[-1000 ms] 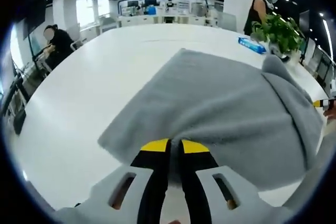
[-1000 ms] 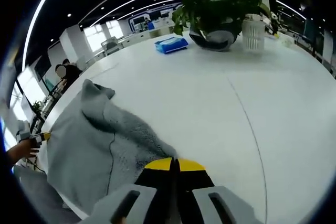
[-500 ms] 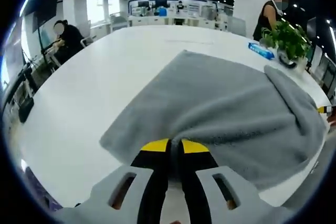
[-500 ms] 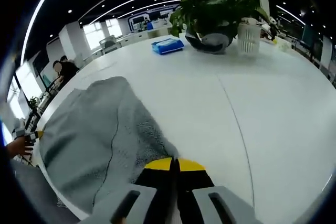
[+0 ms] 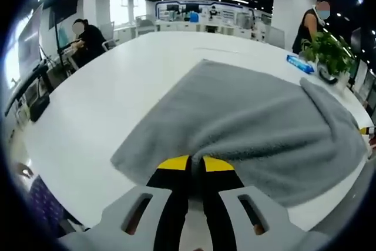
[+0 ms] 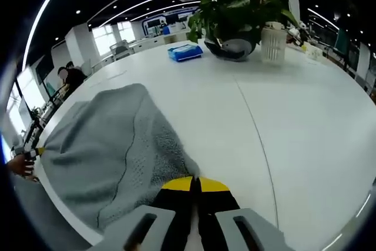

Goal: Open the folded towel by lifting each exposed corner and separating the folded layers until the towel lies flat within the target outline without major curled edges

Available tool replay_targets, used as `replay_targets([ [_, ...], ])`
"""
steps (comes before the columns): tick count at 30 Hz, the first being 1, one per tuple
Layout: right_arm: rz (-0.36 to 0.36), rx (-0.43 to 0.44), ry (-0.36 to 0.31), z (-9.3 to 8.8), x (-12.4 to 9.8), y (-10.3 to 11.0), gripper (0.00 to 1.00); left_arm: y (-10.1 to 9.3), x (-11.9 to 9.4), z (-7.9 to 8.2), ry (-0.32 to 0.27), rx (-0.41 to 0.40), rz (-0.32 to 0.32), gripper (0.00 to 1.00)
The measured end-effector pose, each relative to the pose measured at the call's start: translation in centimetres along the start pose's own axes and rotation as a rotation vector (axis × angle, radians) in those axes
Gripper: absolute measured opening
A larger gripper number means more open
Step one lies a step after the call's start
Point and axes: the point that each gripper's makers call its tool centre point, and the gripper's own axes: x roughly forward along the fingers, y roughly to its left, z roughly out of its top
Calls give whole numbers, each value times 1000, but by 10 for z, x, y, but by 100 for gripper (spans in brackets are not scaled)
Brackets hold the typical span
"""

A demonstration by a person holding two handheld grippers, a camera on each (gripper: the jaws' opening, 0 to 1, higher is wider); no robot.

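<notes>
- Left gripper (image 5: 195, 160): jaws clamped on the towel (image 5: 252, 116) at its near edge.
- Right gripper (image 6: 194, 181): jaws clamped on a near corner.
- The raised fold has dropped; the towel now lies flatter on the white table (image 5: 106, 98), nearly spread.

Left gripper (image 5: 195, 160) jaws pressed together; right gripper (image 6: 195, 181) likewise.

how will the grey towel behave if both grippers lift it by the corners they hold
Probably floppy: the grey towel bunches into soft folds where the left gripper pinches it. It would likely sag between the two held corners, the right gripper clamping the other. Its nubby weave suggests it won't slip from the jaws easily, and it looks light.
</notes>
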Motion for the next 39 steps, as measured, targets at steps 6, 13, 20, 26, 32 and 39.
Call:
replay_targets([
  [6, -5, -5, -2, -7, -8, -1, 0, -1, -12, -5, -22, -17, 16, 7],
  [13, -11, -13, -5, -11, -11, -2, 0, -5, -28, -10, -39, -30, 37, 7],
  [20, -19, -8, -11, -18, -17, -3, 0, -6, -39, -16, -61, -50, 65, 7],
  [26, -26, 3, -6, -22, -23, -1, 0, -2, -42, -18, -68, -50, 70, 7],
  [32, -24, -14, -3, -14, -21, 1, 0, -5, -41, -17, -28, -61, 34, 11],
  [39, 6, -12, -68, 31, -12, 9, 4, -18, -39, -17, 0, 13, -6, 15],
])
